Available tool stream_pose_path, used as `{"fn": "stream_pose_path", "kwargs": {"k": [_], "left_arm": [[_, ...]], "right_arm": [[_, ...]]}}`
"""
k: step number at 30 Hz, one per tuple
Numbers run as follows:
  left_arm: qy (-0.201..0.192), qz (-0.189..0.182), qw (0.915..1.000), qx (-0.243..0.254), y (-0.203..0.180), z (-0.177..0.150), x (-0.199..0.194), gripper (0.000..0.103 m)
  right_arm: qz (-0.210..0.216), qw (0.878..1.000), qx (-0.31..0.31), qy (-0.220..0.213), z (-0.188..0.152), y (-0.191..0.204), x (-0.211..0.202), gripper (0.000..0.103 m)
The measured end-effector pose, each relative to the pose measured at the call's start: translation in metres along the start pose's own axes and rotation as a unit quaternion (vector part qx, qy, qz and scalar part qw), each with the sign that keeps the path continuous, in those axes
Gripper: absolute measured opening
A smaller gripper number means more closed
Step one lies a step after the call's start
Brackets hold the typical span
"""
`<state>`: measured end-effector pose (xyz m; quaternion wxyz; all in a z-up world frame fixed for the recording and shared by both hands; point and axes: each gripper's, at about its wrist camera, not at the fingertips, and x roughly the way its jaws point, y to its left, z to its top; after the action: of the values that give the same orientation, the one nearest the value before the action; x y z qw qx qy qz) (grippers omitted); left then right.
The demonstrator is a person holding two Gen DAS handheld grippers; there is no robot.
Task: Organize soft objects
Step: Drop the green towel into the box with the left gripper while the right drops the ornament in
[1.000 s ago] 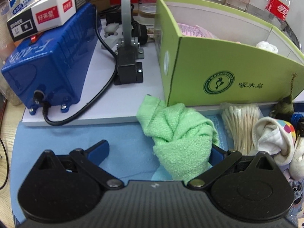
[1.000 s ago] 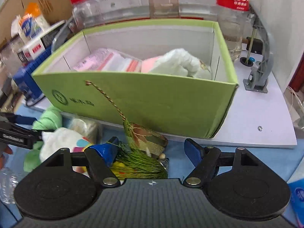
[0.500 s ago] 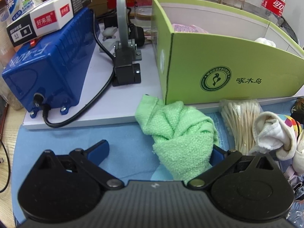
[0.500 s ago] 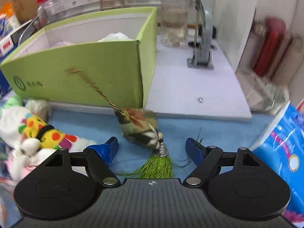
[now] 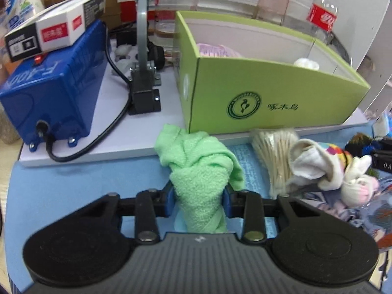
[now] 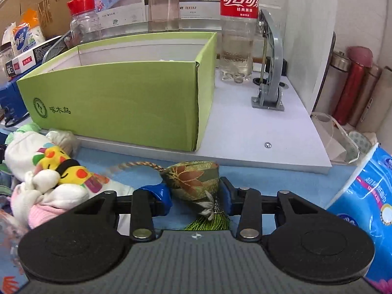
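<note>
I have the left gripper (image 5: 199, 202) clamped on the green towel (image 5: 199, 171), near the green box (image 5: 269, 93). My right gripper (image 6: 194, 196) is closing on the brocade sachet (image 6: 193, 181), pads touching; both likely go in.

Blue mat (image 5: 80, 186) covers near work surface. Behind it, raised white platform (image 6: 247, 132) with grey edge. White wall panel (image 6: 306, 29) stands at right of platform; further white wall (image 6: 362, 9) beyond. Cardboard carton (image 6: 34, 2) stacked at far left rear. Pale wood-grain tabletop (image 5: 7, 164) shows beside mat at left edge. Lighting bright, even, soft shadows.
</note>
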<state>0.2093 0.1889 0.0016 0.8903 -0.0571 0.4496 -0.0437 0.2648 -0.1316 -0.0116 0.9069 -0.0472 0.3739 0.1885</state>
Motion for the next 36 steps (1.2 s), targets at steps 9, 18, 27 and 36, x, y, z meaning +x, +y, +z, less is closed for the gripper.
{"fn": "stream_pose_path", "kwargs": {"k": [9,18,27,36], "left_arm": [[-0.055,-0.025,0.9977,-0.029,0.022,0.008,-0.069,0.035],[-0.129,-0.038,0.9909,0.003,0.004,0.109,-0.106,0.035],[-0.106,-0.048,0.9930,0.022,-0.030,0.164,-0.038,0.043],[-0.079,-0.029,0.9964,0.010,-0.022,0.148,-0.009,0.061]], "right_arm": [[0.042,0.997,0.020,-0.060,0.010,-0.007,-0.073,0.021],[0.095,0.987,0.011,-0.130,0.081,0.007,-0.093,0.021],[0.111,0.985,-0.032,-0.127,0.167,0.025,-0.039,0.023],[0.125,0.991,-0.012,-0.051,0.157,0.039,0.011,0.036]]}}
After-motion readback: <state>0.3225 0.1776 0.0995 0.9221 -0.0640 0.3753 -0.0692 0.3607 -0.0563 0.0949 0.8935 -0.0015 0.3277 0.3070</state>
